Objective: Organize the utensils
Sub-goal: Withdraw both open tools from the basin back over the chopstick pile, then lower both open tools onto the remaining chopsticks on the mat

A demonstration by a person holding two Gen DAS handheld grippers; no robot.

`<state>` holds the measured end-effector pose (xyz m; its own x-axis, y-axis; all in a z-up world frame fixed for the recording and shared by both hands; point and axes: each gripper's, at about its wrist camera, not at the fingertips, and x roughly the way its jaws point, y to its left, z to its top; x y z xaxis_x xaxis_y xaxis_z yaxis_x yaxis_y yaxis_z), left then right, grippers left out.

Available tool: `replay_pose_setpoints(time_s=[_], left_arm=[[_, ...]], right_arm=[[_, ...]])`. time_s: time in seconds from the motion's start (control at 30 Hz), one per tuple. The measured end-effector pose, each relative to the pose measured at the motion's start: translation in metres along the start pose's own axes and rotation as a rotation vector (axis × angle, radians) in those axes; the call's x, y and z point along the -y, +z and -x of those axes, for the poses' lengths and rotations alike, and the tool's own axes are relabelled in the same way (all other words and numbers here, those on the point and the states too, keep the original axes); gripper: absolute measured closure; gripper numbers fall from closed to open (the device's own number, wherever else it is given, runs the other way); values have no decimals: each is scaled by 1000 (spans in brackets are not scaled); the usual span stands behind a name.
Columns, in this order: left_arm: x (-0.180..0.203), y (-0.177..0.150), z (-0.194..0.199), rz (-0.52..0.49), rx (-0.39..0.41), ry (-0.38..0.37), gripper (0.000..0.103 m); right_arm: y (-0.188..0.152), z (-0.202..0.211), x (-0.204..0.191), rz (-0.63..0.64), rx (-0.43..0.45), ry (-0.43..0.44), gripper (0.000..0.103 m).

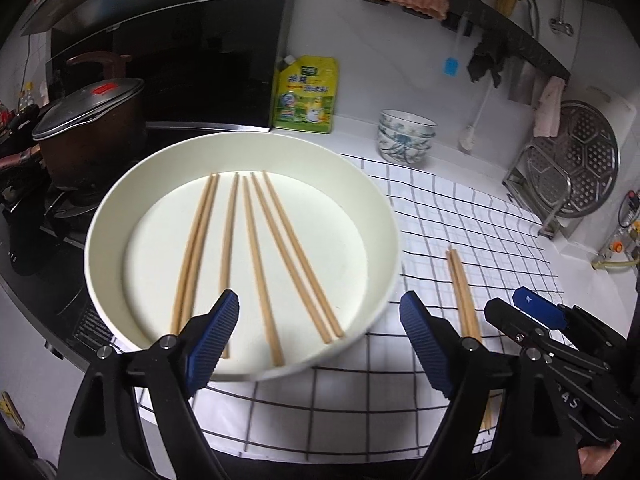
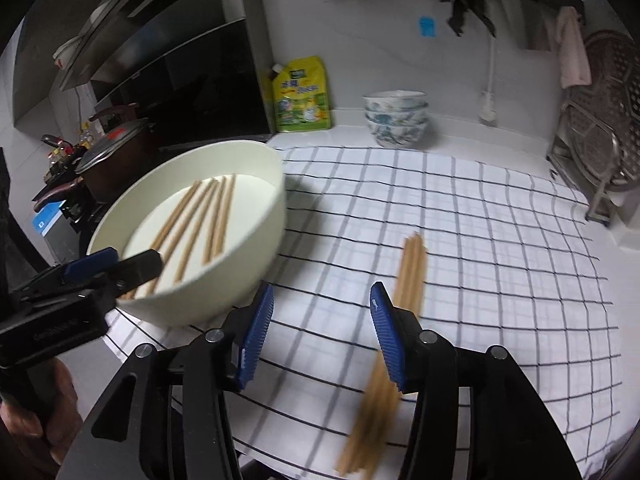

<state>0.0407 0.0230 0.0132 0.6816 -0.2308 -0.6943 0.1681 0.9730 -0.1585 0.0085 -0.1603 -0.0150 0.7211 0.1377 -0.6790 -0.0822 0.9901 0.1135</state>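
Note:
A wide white bowl (image 1: 240,140) holds several wooden chopsticks (image 1: 258,252) lying side by side. My left gripper (image 1: 320,320) hangs open above the bowl's near rim, and its blue pads touch nothing. A small bundle of chopsticks (image 1: 464,296) lies on the checked cloth right of the bowl. In the right wrist view that bundle (image 2: 410,268) is blurred and passes under the right finger (image 2: 386,336). My right gripper (image 2: 320,320) is open over the cloth with only fabric between its pads. The bowl (image 2: 240,264) and left gripper (image 2: 134,260) show at that view's left.
A black-and-white checked cloth (image 1: 460,208) covers the counter. Stacked patterned bowls (image 1: 406,136) and a yellow pouch (image 1: 306,96) stand at the back wall. A lidded pot (image 1: 88,120) sits on the stove at left. A metal rack with a steamer plate (image 1: 572,160) stands at right.

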Motion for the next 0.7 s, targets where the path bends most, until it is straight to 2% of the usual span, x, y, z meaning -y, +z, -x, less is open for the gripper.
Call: replay_pose_setpoints(time_s=[0.23, 0.43, 0.7], left_arm=[[30, -13, 6, -42, 4, -39, 16], [50, -24, 2, -76, -8, -42, 14], [63, -35, -7, -101, -33, -27, 12]], right_arm=[[-24, 8, 45, -51, -26, -88, 52], [-42, -5, 72, -86, -89, -121, 51], [-53, -29, 71, -57, -135, -117, 51]])
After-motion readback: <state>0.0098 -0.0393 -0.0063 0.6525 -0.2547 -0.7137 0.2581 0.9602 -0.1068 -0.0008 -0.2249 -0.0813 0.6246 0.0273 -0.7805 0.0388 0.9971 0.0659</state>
